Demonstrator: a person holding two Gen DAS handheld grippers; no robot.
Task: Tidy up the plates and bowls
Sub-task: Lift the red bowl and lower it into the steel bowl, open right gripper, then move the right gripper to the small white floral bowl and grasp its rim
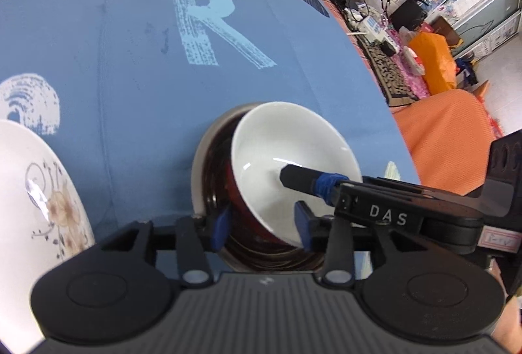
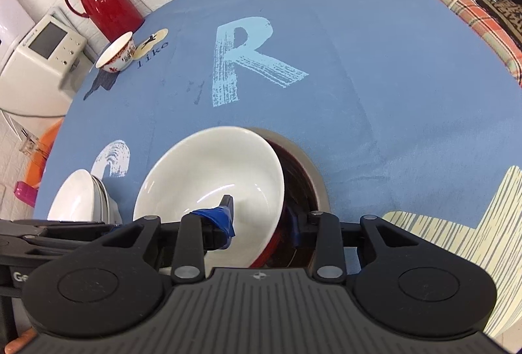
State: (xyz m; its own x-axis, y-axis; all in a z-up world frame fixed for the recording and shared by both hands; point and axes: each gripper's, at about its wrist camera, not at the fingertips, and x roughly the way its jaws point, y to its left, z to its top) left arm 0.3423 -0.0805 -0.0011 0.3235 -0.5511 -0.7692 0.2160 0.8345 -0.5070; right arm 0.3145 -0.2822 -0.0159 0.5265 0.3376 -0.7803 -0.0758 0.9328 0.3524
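Observation:
A bowl, white inside and red outside point(image 1: 287, 145) point(image 2: 212, 171), sits tilted inside a steel bowl with a dark interior point(image 1: 208, 145) point(image 2: 314, 174) near the front of the blue tablecloth. My left gripper point(image 1: 262, 227) straddles the white bowl's near wall, one blue pad on the red outside and one on the white inside, shut on it. My right gripper point(image 2: 262, 218) pinches the opposite wall the same way. One of its taped fingers point(image 1: 303, 179) reaches into the bowl in the left wrist view.
A flowered white plate point(image 1: 39, 197) lies to the left, seen as a stack of white dishes point(image 2: 81, 194) in the right wrist view. A small red-patterned bowl point(image 2: 117, 55), a red thermos point(image 2: 104, 2) and a white appliance point(image 2: 42, 60) stand at the table's far left.

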